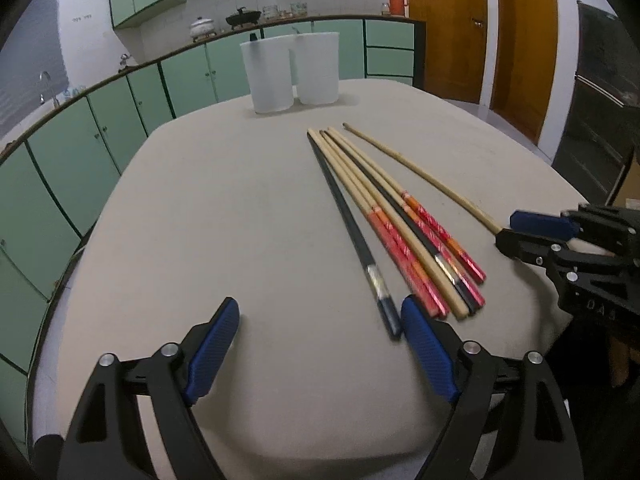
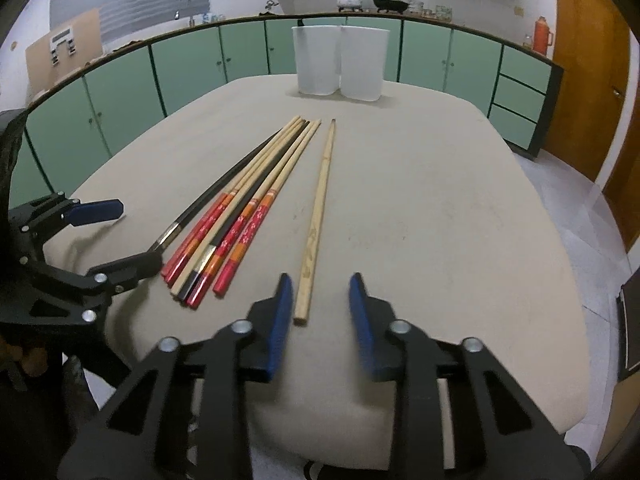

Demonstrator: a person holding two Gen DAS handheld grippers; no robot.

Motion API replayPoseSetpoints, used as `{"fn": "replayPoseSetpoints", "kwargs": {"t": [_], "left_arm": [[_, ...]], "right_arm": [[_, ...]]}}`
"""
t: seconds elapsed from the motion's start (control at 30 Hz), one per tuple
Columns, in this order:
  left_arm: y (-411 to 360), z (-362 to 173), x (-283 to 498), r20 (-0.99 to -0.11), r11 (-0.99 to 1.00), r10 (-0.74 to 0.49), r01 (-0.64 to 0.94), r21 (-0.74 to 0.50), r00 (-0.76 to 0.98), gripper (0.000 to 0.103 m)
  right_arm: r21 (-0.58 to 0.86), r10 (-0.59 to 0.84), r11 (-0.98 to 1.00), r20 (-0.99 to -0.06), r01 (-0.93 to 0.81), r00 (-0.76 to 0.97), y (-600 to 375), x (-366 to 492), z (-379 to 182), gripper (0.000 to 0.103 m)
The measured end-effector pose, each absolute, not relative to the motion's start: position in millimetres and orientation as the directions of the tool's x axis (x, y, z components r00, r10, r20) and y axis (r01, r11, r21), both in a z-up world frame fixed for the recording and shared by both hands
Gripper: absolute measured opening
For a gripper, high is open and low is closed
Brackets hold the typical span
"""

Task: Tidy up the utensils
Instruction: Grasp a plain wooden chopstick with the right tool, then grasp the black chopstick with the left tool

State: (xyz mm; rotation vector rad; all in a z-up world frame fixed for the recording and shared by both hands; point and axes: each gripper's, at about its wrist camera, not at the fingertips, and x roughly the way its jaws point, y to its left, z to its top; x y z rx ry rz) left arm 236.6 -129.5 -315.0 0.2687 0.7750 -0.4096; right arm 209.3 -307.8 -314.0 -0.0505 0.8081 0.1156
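In a green-cabinet kitchen, on the beige table (image 2: 440, 200), the right gripper (image 2: 320, 312) stood with jaws apart around the lone wooden chopstick (image 2: 318, 216), unclamped; the left gripper (image 1: 320, 344) gaped beside the black chopstick (image 1: 348, 224), near the bundle (image 1: 400, 224); two white cups (image 1: 292, 72) waited at the far edge.

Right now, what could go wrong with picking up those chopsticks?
The lone wooden chopstick lies off-centre between the right gripper fingers, so closing might flick it sideways. The black chopstick touches the bundle of red-ended chopsticks, so the open left gripper might drag neighbours along. The two white cups stand close together and could tip if bumped.
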Motion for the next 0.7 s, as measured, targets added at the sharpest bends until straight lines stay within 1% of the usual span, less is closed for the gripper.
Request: {"fn": "replayPoseSetpoints", "kwargs": {"t": [0.03,0.1,0.17,0.2,0.23,0.27,0.37,0.43,0.5,0.63,0.7], "left_arm": [[-131.6,-315.2,237.1,-0.714,0.890,-0.261,0.449,0.084,0.650,0.068],[-132.1,-315.8,237.4,-0.707,0.900,-0.266,0.432,0.062,0.656,0.056],[-134.4,-316.1,235.4,-0.693,0.913,-0.250,0.404,0.065,0.676,0.036],[-135.4,-316.1,234.2,-0.689,0.917,-0.235,0.392,0.078,0.686,0.030],[-135.2,-316.1,233.2,-0.684,0.927,-0.213,0.366,0.085,0.698,0.019],[-132.4,-315.9,233.0,-0.679,0.940,-0.191,0.332,0.082,0.708,0.016],[-121.0,-315.6,236.8,-0.679,0.965,-0.135,0.250,0.073,0.721,0.016],[-114.0,-315.2,239.4,-0.686,0.971,-0.133,0.232,0.054,0.715,0.016],[-112.3,-315.1,238.8,-0.688,0.966,-0.144,0.251,0.057,0.711,0.016],[-110.4,-314.2,243.6,-0.698,0.939,-0.183,0.333,0.083,0.692,0.027],[-105.4,-314.1,247.0,-0.702,0.929,-0.212,0.363,0.070,0.680,0.030]], "right_arm": [[-0.003,0.076,0.994,-0.721,-0.112,0.689,-307.6,210.2,-313.9,0.012],[-0.004,0.056,0.996,-0.715,-0.085,0.696,-308.1,210.8,-314.2,0.007],[-0.018,0.022,0.999,-0.709,-0.050,0.705,-307.6,210.4,-314.8,0.007],[-0.030,0.000,0.999,-0.705,-0.031,0.710,-306.9,209.8,-315.2,0.006],[-0.039,-0.015,0.999,-0.702,-0.017,0.712,-306.9,209.5,-315.2,0.006],[-0.052,-0.045,0.999,-0.698,0.012,0.715,-308.5,209.3,-315.0,0.006],[-0.025,-0.060,0.998,-0.706,0.060,0.706,-318.1,211.4,-316.6,0.006],[-0.009,-0.041,0.999,-0.704,0.048,0.709,-319.0,210.8,-315.8,0.010],[0.006,-0.023,0.999,-0.704,0.038,0.710,-319.4,208.7,-315.2,0.011],[0.025,-0.002,0.999,-0.710,0.028,0.704,-322.2,204.4,-315.5,0.013],[0.030,-0.002,0.999,-0.711,0.032,0.704,-323.5,204.2,-316.2,0.015]]}}
